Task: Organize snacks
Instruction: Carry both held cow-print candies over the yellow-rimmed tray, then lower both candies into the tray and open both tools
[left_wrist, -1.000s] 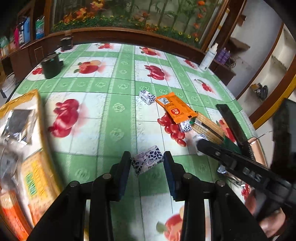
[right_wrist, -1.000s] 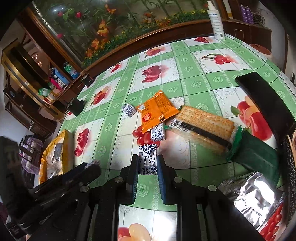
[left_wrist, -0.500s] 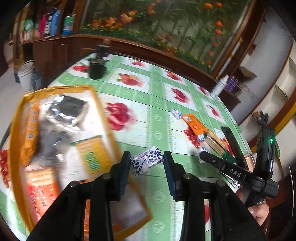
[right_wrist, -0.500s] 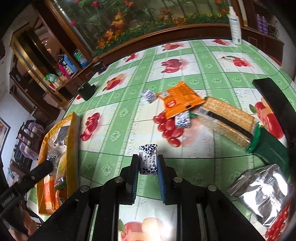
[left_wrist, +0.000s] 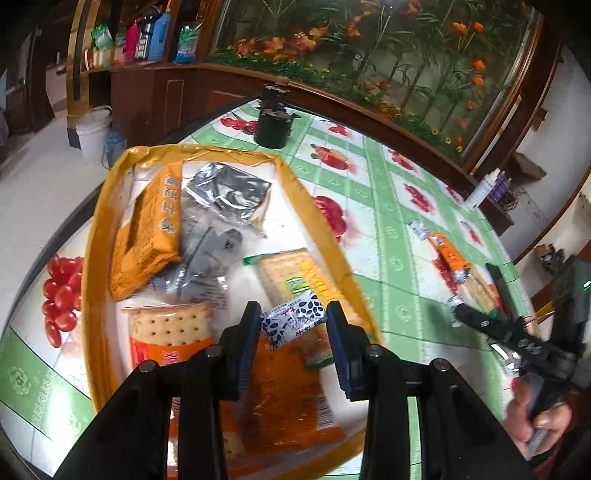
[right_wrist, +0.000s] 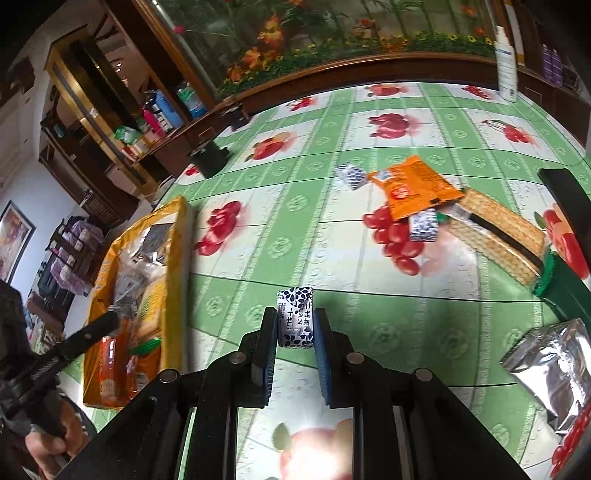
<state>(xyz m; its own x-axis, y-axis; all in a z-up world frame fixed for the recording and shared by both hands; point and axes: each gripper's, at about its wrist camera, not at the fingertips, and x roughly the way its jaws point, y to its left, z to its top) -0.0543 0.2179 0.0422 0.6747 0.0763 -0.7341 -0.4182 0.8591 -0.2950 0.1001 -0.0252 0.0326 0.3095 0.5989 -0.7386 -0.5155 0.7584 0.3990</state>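
Note:
My left gripper (left_wrist: 291, 325) is shut on a small white candy with a dark blue leaf pattern (left_wrist: 293, 320), held above the yellow-rimmed snack tray (left_wrist: 92, 236). The tray holds orange packs, cracker packs and a silver pouch. My right gripper (right_wrist: 295, 321) is shut on a second candy of the same kind (right_wrist: 295, 317), above the green fruit-print tablecloth. In the right wrist view the tray (right_wrist: 173, 266) lies to the left, with the left gripper's finger (right_wrist: 85, 336) over it. Two more such candies (right_wrist: 351, 176) (right_wrist: 424, 224) lie on the table by an orange pack (right_wrist: 410, 190).
A long cracker pack (right_wrist: 495, 236), a green pack (right_wrist: 565, 291) and a silver pouch (right_wrist: 550, 373) lie at the right. A black cup (left_wrist: 272, 125) stands beyond the tray. A white bottle (right_wrist: 506, 59) stands at the far edge. A hand (left_wrist: 535, 417) grips the right tool.
The left gripper has carried its candy leftward from over the bare cloth to over the tray. The right gripper has also shifted left with its candy, bringing the tray closer.

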